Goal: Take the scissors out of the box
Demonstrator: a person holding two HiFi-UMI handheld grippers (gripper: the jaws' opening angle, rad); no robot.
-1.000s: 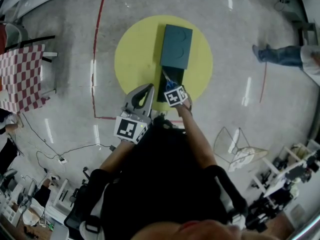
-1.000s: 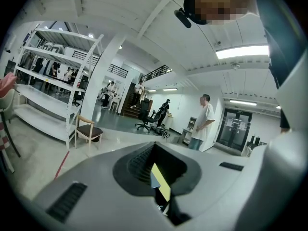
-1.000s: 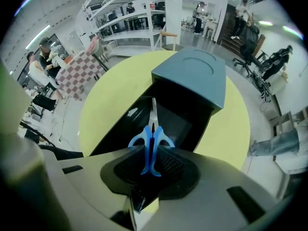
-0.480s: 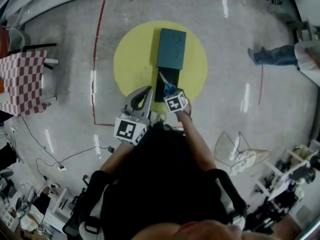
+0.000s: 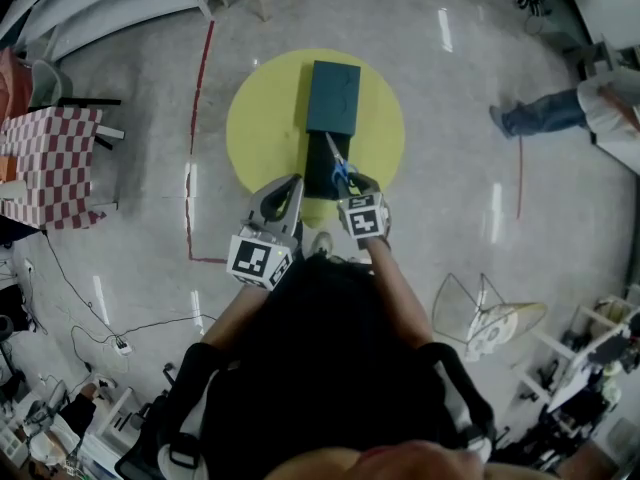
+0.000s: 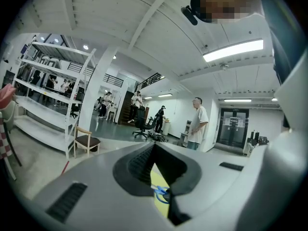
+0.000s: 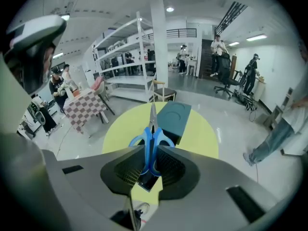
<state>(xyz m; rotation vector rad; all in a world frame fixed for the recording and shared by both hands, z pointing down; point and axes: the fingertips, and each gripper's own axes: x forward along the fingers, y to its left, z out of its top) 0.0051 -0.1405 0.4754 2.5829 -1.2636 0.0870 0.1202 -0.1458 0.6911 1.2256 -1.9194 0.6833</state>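
On the round yellow table (image 5: 262,118) lies a dark teal box (image 5: 333,98), its black open tray (image 5: 315,173) sticking out toward me. My right gripper (image 5: 350,182) is shut on the blue handles of the scissors (image 5: 338,164), which hang above the tray. In the right gripper view the scissors (image 7: 151,141) sit between the pads of the right gripper (image 7: 150,154), blades pointing away over the box (image 7: 174,118). My left gripper (image 5: 296,181) hovers just left of the tray, jaws together and holding nothing. In its own view the left gripper (image 6: 154,151) shows only a narrow slit.
A checkered table (image 5: 45,163) stands at the left, with red floor tape (image 5: 190,168) beside the yellow table. A person's legs (image 5: 545,113) are at the right and a white wire chair (image 5: 485,313) lower right. Shelves (image 6: 43,95) and standing people (image 6: 197,124) are far off.
My right gripper has risen with the scissors, lifting them off the tray and tipping more steeply downward. The left gripper has drifted a little sideways, still shut.
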